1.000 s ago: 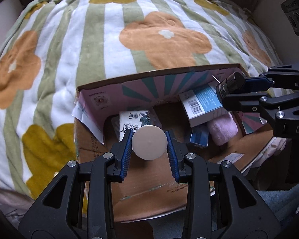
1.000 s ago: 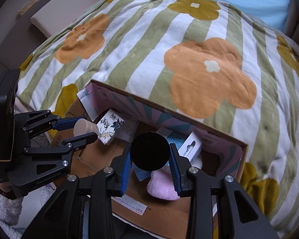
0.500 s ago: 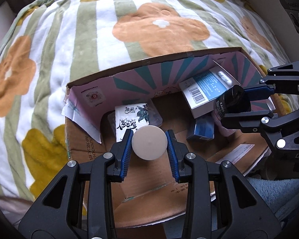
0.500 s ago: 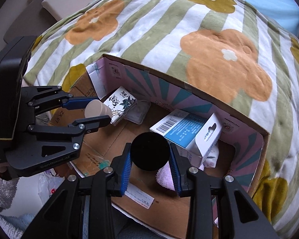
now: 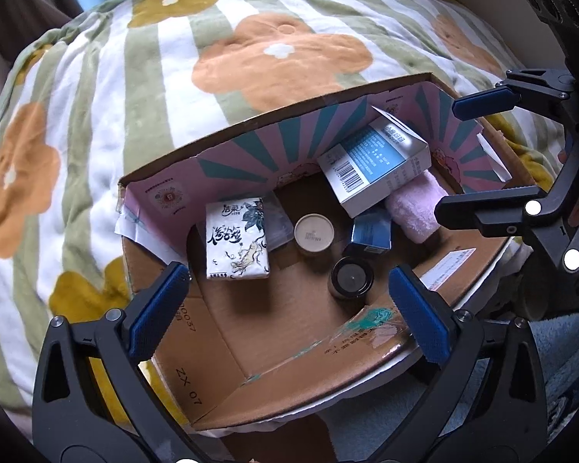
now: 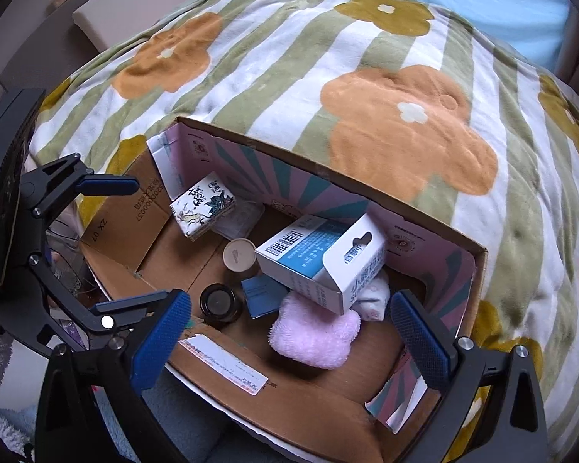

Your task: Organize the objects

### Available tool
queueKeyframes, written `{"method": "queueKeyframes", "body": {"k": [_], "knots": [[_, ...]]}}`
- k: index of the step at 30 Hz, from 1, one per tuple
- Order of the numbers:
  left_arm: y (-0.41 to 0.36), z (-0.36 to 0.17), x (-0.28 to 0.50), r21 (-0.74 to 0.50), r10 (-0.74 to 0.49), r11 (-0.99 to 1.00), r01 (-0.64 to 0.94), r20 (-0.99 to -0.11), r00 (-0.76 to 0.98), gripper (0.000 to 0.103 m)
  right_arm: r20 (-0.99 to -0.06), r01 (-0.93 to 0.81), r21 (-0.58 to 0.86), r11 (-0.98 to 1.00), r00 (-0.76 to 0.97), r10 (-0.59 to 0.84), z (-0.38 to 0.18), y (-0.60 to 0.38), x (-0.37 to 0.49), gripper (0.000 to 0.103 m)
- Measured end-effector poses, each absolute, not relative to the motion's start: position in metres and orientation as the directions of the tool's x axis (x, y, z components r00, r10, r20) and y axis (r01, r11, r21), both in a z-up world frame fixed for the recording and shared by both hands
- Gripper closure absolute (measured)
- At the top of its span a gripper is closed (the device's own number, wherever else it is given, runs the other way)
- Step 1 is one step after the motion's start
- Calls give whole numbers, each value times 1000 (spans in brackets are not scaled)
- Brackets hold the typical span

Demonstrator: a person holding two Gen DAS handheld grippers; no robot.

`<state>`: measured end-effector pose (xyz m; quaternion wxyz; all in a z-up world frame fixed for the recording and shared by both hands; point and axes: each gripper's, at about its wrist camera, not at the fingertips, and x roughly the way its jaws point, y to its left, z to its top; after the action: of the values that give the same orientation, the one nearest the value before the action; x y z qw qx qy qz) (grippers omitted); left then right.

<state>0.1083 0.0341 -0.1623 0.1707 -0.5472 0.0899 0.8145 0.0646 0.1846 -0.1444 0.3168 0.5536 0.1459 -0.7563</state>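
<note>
An open cardboard box (image 5: 251,355) (image 6: 308,397) rests on a flowered blanket. Inside stand a beige round jar (image 5: 314,232) (image 6: 239,255) and a black round jar (image 5: 350,282) (image 6: 219,303), side by side on the box floor. My left gripper (image 5: 289,314) is open and empty above the box's near edge; it also shows in the right wrist view (image 6: 135,239). My right gripper (image 6: 291,333) is open and empty above the box; it also shows in the left wrist view (image 5: 471,154).
The box also holds a white tissue pack with ink drawings (image 5: 237,241) (image 6: 202,204), a blue-and-white carton (image 5: 374,164) (image 6: 322,256), a small dark blue box (image 5: 370,231) (image 6: 264,293) and a pink fluffy cloth (image 5: 417,208) (image 6: 314,332). The striped flowered blanket (image 5: 173,77) surrounds the box.
Both grippers have opened wide and let go of their jars. The beige jar and the black jar now stand on the box floor. Both grippers have moved closer over the box.
</note>
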Motion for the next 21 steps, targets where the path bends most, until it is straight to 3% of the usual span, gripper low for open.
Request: {"method": "queueKeyframes", "body": {"k": [21], "knots": [[33,-133,93,-67,200,-935,-348,-910,-363,0,-925,557,104,-824,-250,-286,-124,190,53,0]]}}
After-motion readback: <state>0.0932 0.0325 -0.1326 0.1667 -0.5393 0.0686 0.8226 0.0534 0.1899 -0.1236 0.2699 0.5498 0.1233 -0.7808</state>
